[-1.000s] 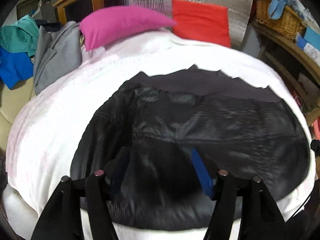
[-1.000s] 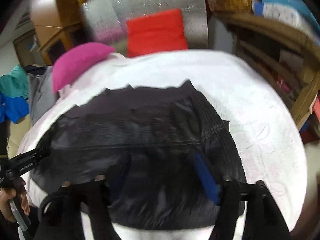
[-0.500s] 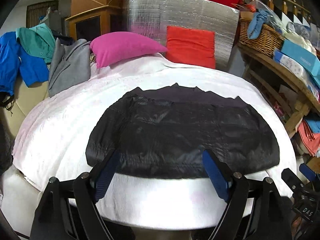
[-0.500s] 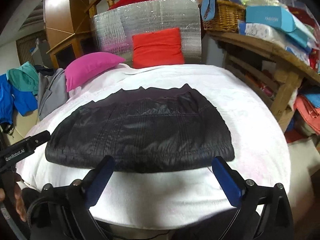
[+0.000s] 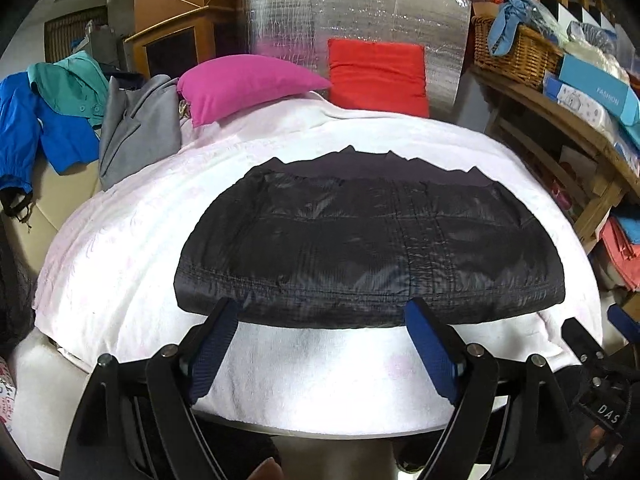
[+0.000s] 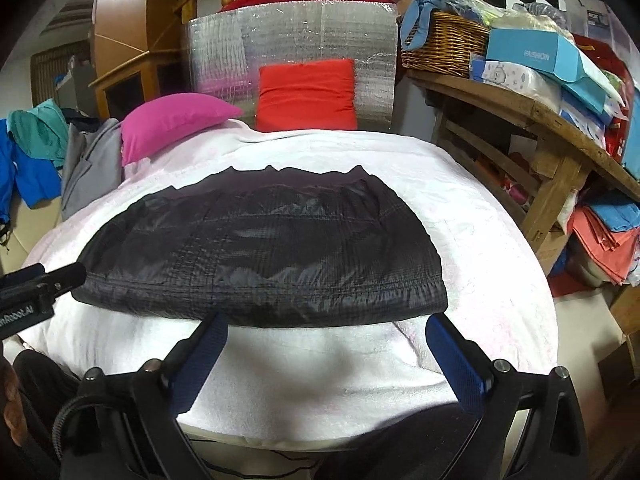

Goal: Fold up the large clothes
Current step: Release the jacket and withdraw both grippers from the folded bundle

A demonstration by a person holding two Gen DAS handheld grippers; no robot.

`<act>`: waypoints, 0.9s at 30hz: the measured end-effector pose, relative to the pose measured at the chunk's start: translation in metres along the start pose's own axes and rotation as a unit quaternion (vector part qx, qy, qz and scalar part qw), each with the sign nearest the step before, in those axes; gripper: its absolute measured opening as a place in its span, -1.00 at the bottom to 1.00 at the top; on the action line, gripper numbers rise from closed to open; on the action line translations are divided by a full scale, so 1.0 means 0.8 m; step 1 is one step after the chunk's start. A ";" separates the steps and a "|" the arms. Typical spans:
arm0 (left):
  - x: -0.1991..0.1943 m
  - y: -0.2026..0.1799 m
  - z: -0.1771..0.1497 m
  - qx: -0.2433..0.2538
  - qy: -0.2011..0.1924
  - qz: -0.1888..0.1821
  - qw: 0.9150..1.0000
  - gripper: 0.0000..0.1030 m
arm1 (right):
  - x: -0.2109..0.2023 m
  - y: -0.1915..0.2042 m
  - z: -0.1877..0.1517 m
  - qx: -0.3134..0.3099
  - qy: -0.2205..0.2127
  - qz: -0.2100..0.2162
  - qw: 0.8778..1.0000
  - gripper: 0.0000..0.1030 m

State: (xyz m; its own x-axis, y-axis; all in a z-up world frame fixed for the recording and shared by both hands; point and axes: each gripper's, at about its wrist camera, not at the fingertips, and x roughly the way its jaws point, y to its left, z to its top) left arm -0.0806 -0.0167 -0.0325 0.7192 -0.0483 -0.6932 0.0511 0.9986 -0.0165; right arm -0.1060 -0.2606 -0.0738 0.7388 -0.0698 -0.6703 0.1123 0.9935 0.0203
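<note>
A black quilted jacket (image 5: 368,244) lies folded flat across the white-covered table (image 5: 320,364); it also shows in the right wrist view (image 6: 264,256). My left gripper (image 5: 322,312) is open and empty, held back from the jacket's near edge at the table's front. My right gripper (image 6: 328,324) is open and empty too, just short of the jacket's near right edge. Each gripper's body shows at the other view's side edge.
A pink pillow (image 5: 248,84) and a red pillow (image 5: 376,72) lie at the table's far end before a silver foil board (image 5: 356,28). Grey, teal and blue clothes (image 5: 136,124) hang at left. Wooden shelves (image 6: 540,120) with a basket and boxes stand at right.
Both grippers have drawn back from over the jacket toward the table's front edge. The jacket lies flat and released.
</note>
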 end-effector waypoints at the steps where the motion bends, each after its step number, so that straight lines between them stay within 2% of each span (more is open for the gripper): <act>1: 0.000 0.000 0.000 -0.002 -0.001 0.001 1.000 0.67 | -0.001 0.001 0.001 -0.002 -0.002 -0.001 1.000 0.96; 7: -0.001 -0.001 0.001 -0.003 -0.001 -0.002 1.000 0.67 | -0.006 0.003 0.007 -0.010 -0.013 -0.009 1.000 0.96; 12: -0.010 -0.003 0.003 -0.003 -0.007 -0.022 1.000 0.67 | -0.009 0.005 0.010 -0.012 -0.017 -0.009 1.000 0.96; 18: -0.014 -0.003 0.006 -0.008 -0.009 -0.014 1.000 0.67 | -0.013 0.012 0.012 -0.023 -0.024 -0.010 0.999 0.96; 21: -0.013 -0.002 0.006 -0.010 -0.005 -0.007 1.000 0.78 | -0.012 0.012 0.013 -0.024 -0.024 -0.010 0.999 0.96; 22: -0.013 -0.003 0.006 -0.009 -0.006 -0.004 1.000 0.87 | -0.012 0.012 0.014 -0.023 -0.024 -0.010 0.999 0.96; 27: -0.015 -0.005 0.004 -0.003 -0.014 -0.001 1.000 0.88 | -0.012 0.013 0.017 -0.025 -0.026 -0.010 0.999 0.96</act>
State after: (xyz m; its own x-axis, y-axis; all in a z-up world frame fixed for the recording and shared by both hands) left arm -0.0872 -0.0198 -0.0216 0.7383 -0.0502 -0.6726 0.0482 0.9986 -0.0216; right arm -0.1032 -0.2508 -0.0569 0.7702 -0.0932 -0.6309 0.0946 0.9950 -0.0315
